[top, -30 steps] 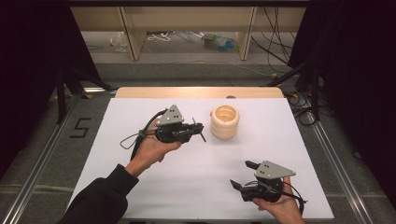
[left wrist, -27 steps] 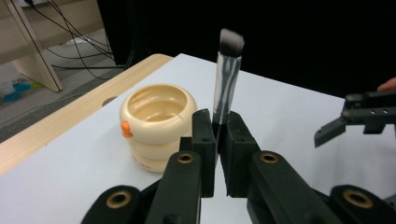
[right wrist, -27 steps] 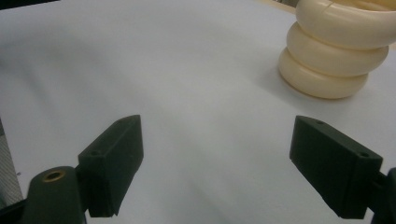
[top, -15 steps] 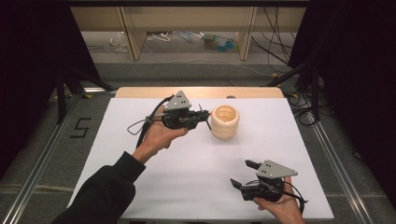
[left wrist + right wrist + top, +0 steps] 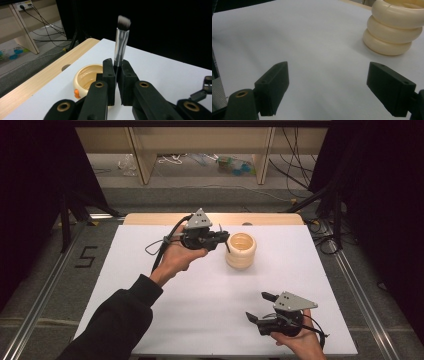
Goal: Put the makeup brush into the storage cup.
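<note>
Left gripper [image 5: 220,240]: black hard-plastic jaws clenched on the brush, grey three-cornered plate on top, held above the table beside the cup.
Brush [image 5: 121,42]: slim makeup brush, shiny silver metal ferrule, soft dark bristles fading to pale tips; stands up between the left jaws, handle end pinched by them.
Cup [image 5: 240,250]: glossy cream holder shaped like three stacked rounded rings, open top, small orange detail near its base in the left gripper view; just beyond the left jaws, well ahead of the right ones.
Right gripper [image 5: 260,307]: blocky matte black jaws spread wide, nothing between them.
Table [image 5: 150,310]: smooth white sheet, pale wood far edge.
</note>
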Available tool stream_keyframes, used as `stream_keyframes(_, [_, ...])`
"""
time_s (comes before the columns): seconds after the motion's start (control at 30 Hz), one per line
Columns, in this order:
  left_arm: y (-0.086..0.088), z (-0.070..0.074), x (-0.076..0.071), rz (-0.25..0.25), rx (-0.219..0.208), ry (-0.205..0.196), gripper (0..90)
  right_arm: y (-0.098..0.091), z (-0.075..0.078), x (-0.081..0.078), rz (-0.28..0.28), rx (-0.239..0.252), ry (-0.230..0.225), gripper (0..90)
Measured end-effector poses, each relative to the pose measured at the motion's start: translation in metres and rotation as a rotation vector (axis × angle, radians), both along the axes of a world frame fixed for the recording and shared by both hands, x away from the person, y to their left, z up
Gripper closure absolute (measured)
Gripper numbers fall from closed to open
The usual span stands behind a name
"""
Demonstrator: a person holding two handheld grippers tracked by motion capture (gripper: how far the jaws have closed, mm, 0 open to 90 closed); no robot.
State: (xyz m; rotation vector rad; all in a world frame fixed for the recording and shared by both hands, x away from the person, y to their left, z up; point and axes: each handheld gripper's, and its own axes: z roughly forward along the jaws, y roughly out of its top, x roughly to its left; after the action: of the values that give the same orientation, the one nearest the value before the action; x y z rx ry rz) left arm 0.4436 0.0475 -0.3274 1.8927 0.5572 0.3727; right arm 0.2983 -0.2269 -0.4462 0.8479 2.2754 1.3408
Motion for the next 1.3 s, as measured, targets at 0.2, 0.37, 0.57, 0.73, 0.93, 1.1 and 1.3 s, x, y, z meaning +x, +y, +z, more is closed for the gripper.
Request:
stream_keyframes(0.2, [-0.006,0.000,0.010,0.010,-0.008,0.002,84.8,0.000,0.000,0.000,0.001,0.003,0.001,19.1])
stream_keyframes(0.37, [-0.011,0.000,0.020,0.021,-0.017,0.008,84.8,0.000,0.000,0.000,0.004,0.005,0.001,19.1])
stream_keyframes(0.57, [-0.016,-0.003,0.031,0.031,-0.020,0.017,84.8,0.001,0.000,0.000,0.007,0.006,0.005,19.1])
stream_keyframes(0.73, [-0.020,-0.007,0.038,0.043,-0.027,0.025,84.8,0.001,0.000,0.000,0.007,0.008,0.010,19.2])
stream_keyframes(0.93, [-0.029,-0.008,0.042,0.038,-0.019,0.016,84.8,0.001,0.000,0.000,0.011,0.001,0.000,19.3])
stream_keyframes(1.1, [-0.038,-0.009,0.046,0.036,-0.016,0.019,84.8,0.002,0.000,0.000,0.007,-0.009,0.002,19.4])
stream_keyframes(1.3, [-0.045,-0.016,0.052,0.041,0.005,0.017,84.7,0.002,0.000,0.000,0.010,-0.011,0.002,19.6])
